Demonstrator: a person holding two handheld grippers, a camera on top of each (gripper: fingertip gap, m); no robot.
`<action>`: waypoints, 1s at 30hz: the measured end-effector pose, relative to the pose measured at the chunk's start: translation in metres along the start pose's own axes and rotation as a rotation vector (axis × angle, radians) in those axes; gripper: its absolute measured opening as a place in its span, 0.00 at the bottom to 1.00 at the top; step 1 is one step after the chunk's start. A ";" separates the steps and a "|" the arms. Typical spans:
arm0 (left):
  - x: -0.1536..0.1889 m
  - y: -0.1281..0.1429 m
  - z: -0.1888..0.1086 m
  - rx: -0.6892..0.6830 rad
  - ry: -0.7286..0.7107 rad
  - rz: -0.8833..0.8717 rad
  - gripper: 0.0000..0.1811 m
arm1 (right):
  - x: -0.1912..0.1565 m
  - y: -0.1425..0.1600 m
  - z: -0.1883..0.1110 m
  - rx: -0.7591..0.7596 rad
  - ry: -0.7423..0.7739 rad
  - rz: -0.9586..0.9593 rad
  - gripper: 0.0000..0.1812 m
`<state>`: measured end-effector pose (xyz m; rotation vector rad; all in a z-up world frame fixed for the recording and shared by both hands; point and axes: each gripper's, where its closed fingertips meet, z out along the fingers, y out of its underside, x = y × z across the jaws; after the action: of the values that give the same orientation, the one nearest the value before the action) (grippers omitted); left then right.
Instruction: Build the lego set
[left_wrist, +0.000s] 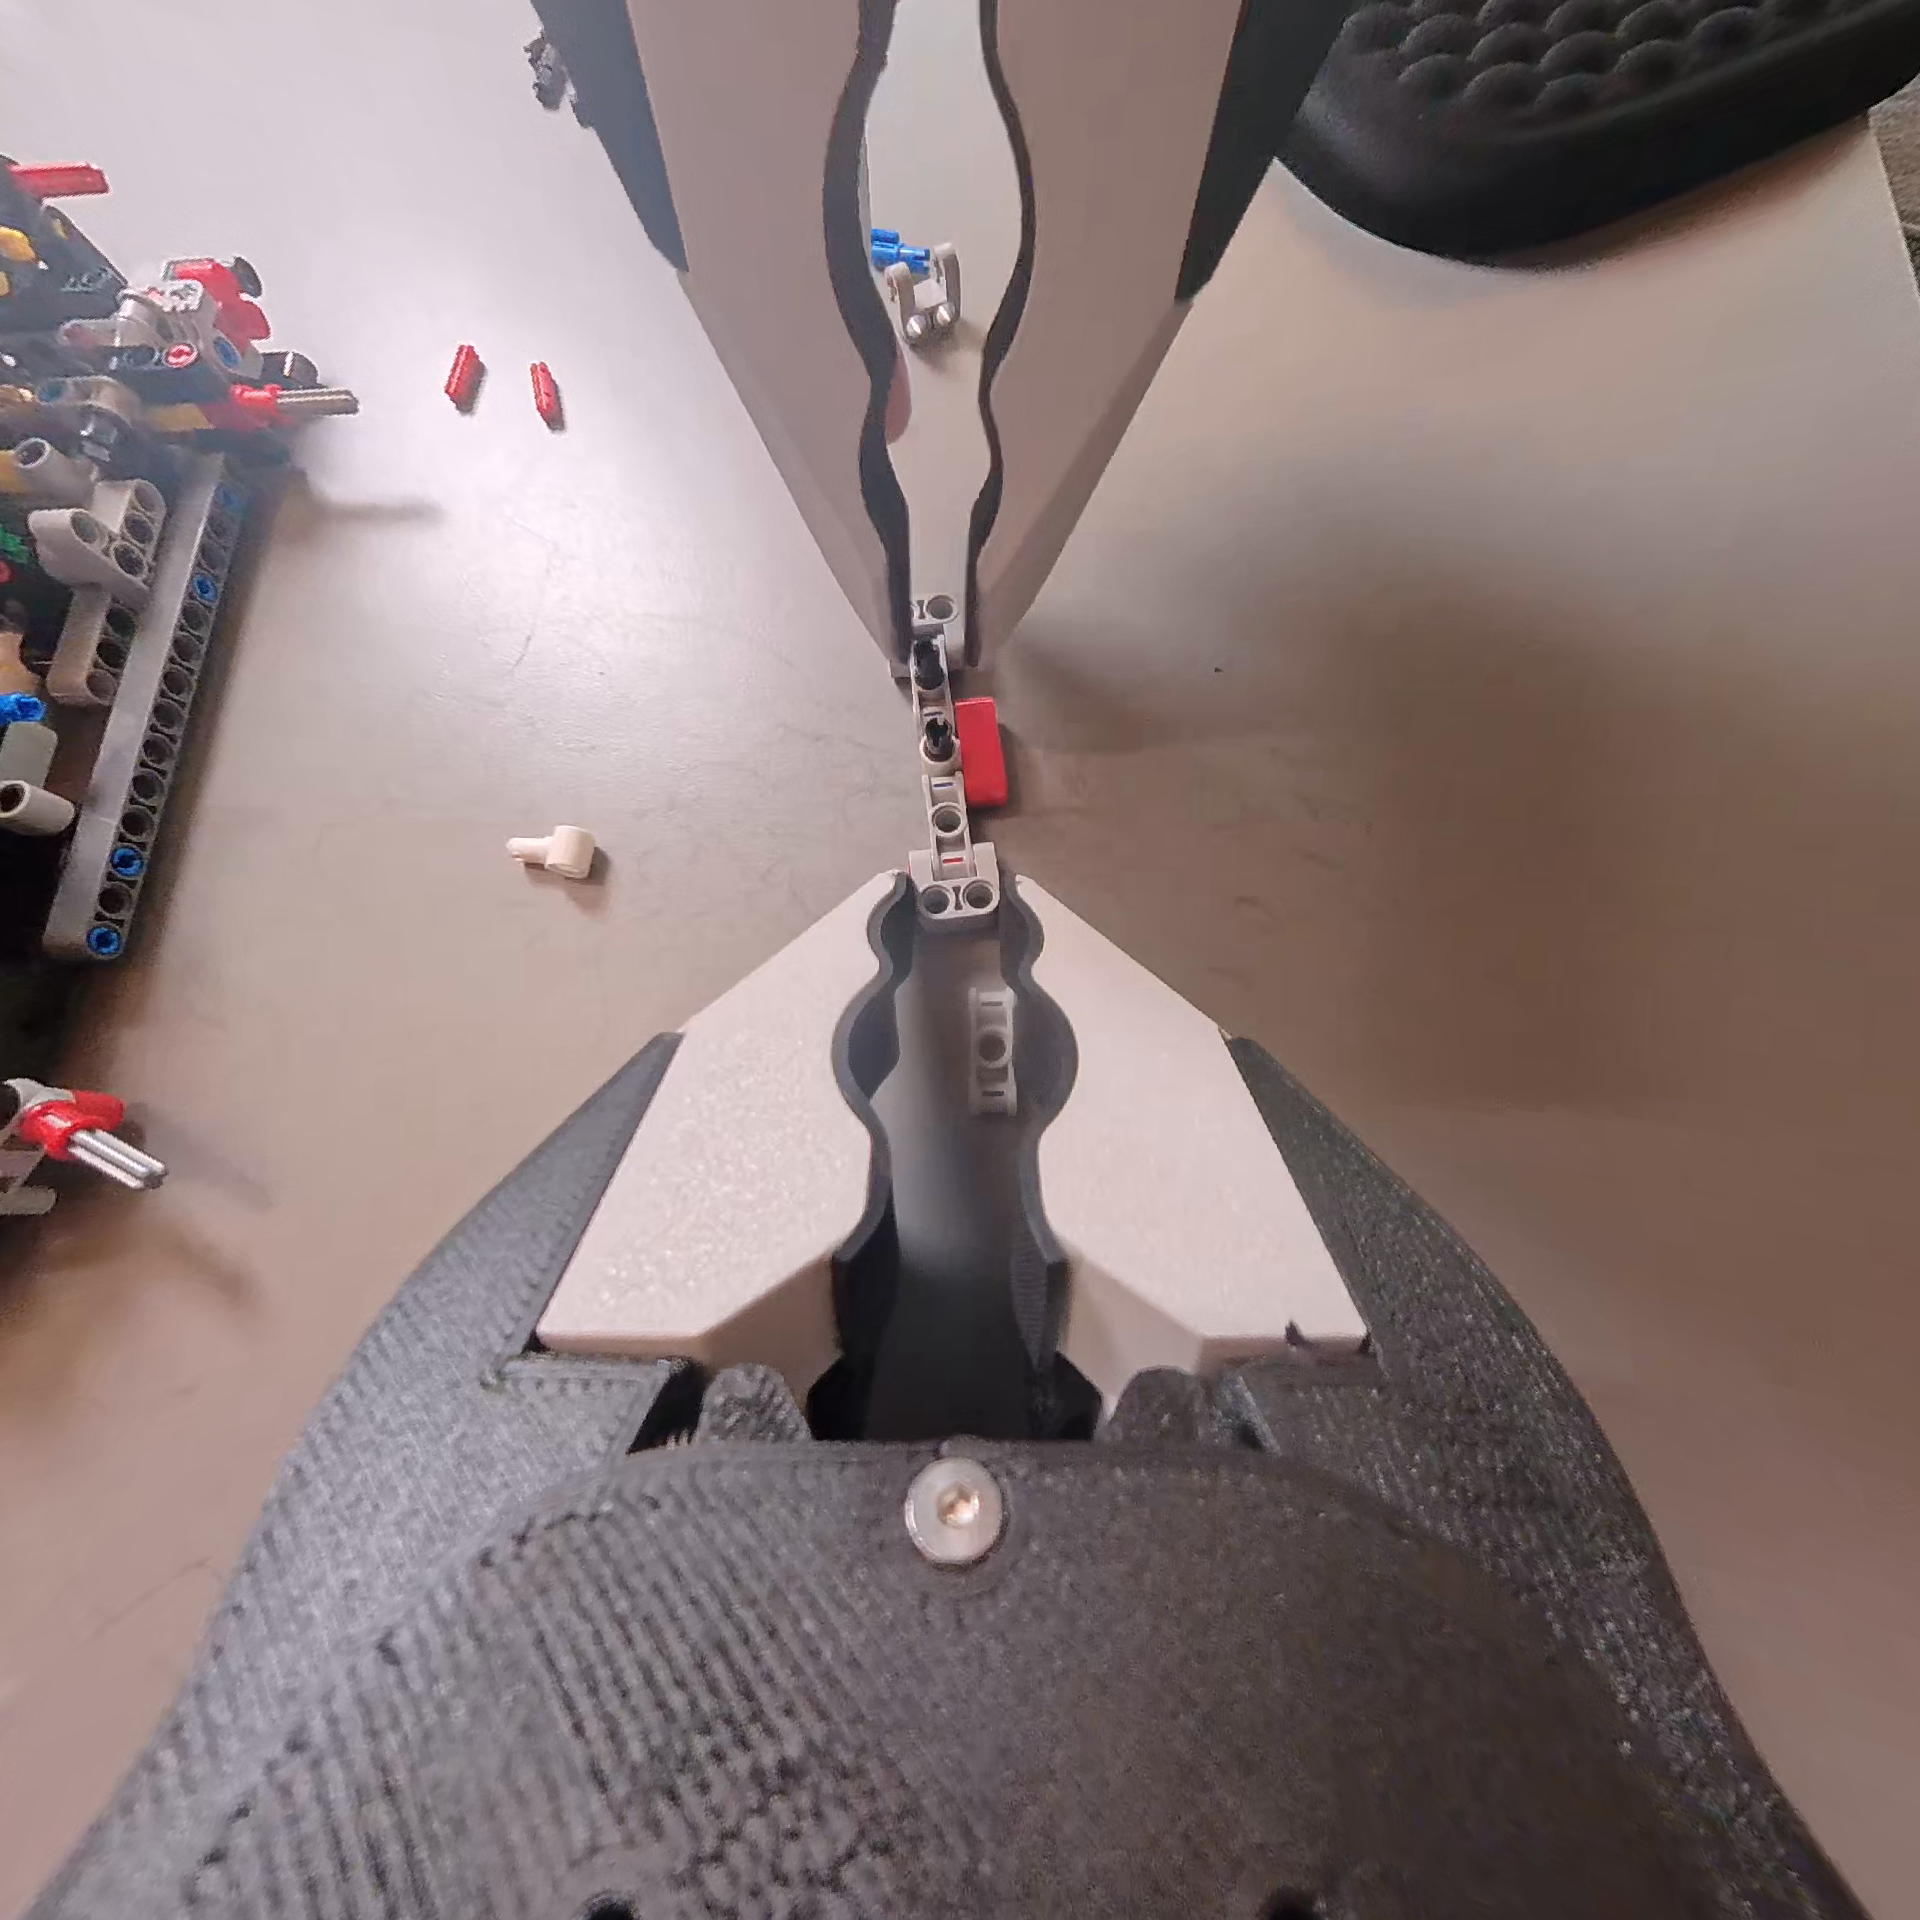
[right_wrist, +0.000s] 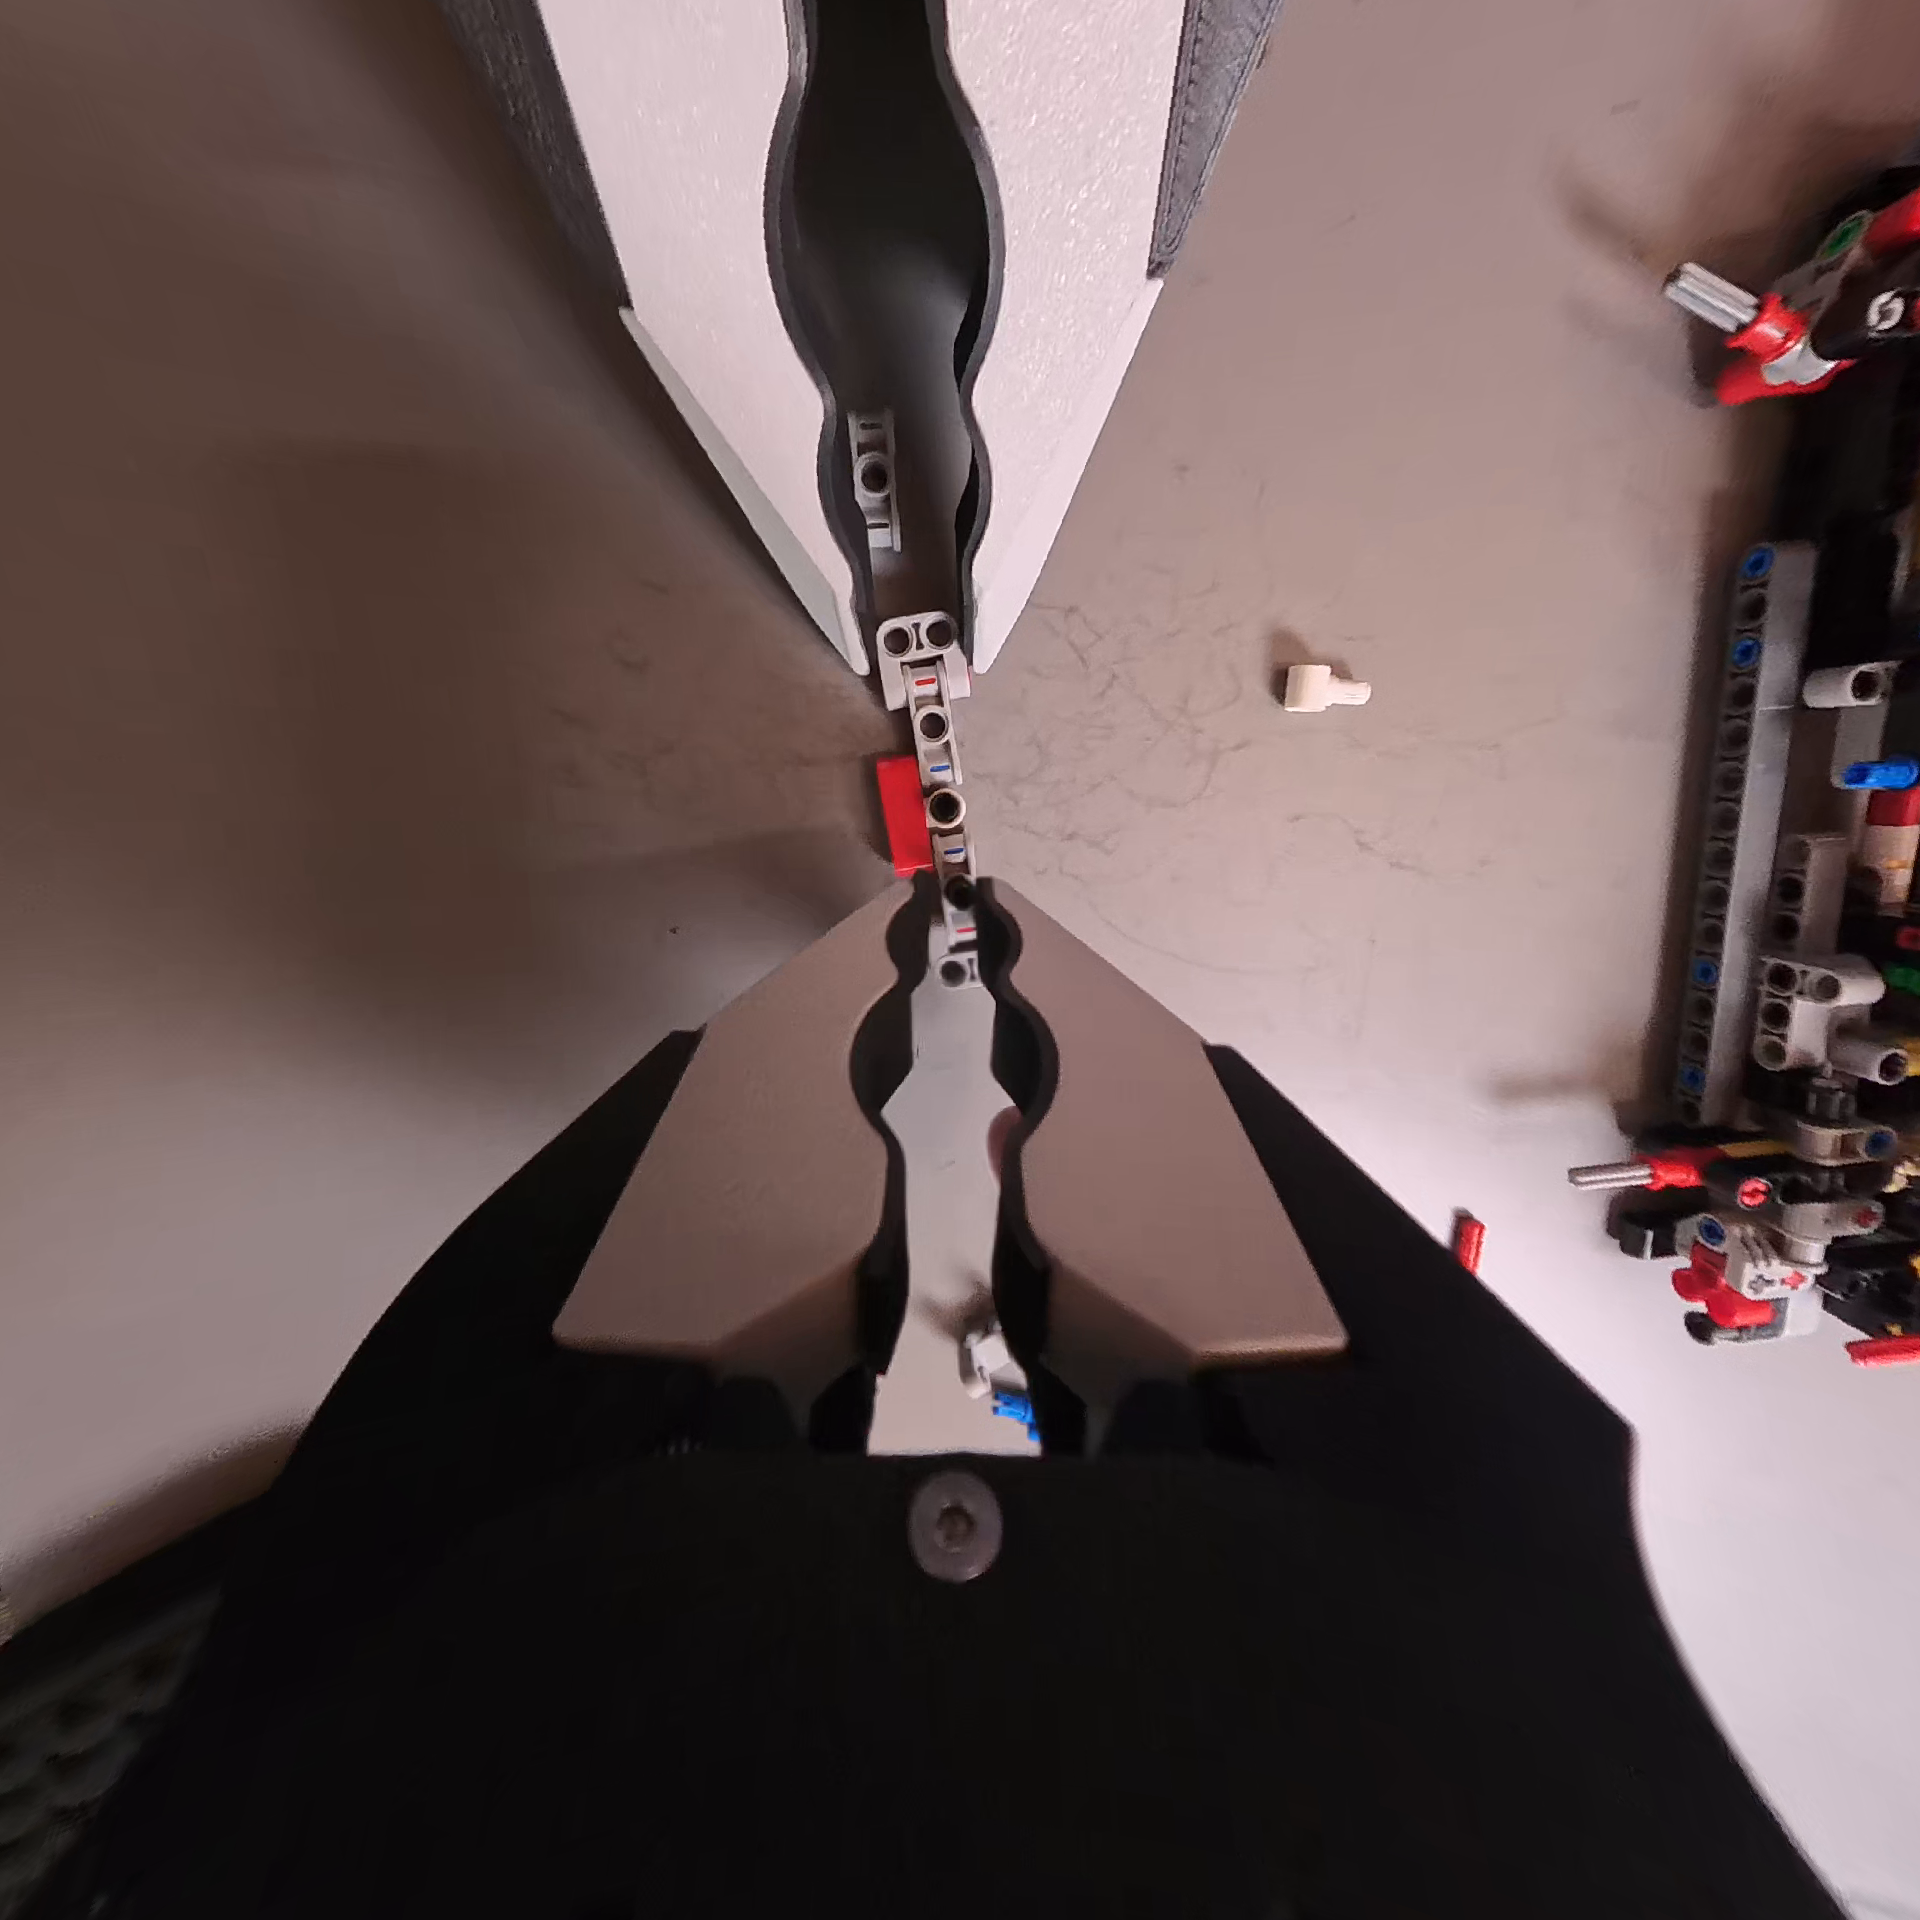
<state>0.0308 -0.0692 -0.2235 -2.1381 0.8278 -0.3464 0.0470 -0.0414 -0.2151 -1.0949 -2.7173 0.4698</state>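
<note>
A thin grey Technic assembly (left_wrist: 940, 748) with black pins and a red piece (left_wrist: 982, 748) on its side hangs between my two grippers above the table. My left gripper (left_wrist: 956, 896) is shut on its two-hole grey end connector (left_wrist: 956, 883). My right gripper (left_wrist: 935, 636) comes in from the top of the left wrist view and is shut on the other end. In the right wrist view, the right gripper (right_wrist: 951, 906) pinches the beam (right_wrist: 940, 810), the red piece (right_wrist: 902, 810) is on its left, and the left gripper (right_wrist: 920, 649) is opposite. A loose-looking grey piece (left_wrist: 992, 1049) shows between the left fingers.
A large part-built Lego model (left_wrist: 135, 675) lies at the left; in the right wrist view it (right_wrist: 1766, 831) is at the right. On the table are a white connector (left_wrist: 556, 850), two red pins (left_wrist: 464, 376), and a grey connector with a blue pin (left_wrist: 920, 281). A black cushion (left_wrist: 1610, 114) is top right. The tips of one gripper are about 4 centimetres away from the tips of the other. The large part-built Lego model (left_wrist: 135, 675) is about equally far from each gripper, around 15 centimetres. The right camera catches it too, in the right wrist view (right_wrist: 1757, 851).
</note>
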 end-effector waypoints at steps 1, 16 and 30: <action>0.000 0.000 0.000 0.000 0.000 0.000 0.08 | 0.002 0.000 0.001 -0.008 0.009 -0.004 0.02; 0.000 0.000 0.000 0.000 0.000 -0.001 0.08 | 0.003 0.000 0.003 -0.031 0.008 -0.006 0.01; -0.002 0.001 -0.001 0.000 -0.011 -0.012 0.08 | 0.042 0.060 -0.076 0.407 0.359 0.383 0.10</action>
<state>0.0289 -0.0686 -0.2235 -2.1440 0.8095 -0.3400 0.0770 0.0456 -0.1635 -1.4142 -1.9946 0.7555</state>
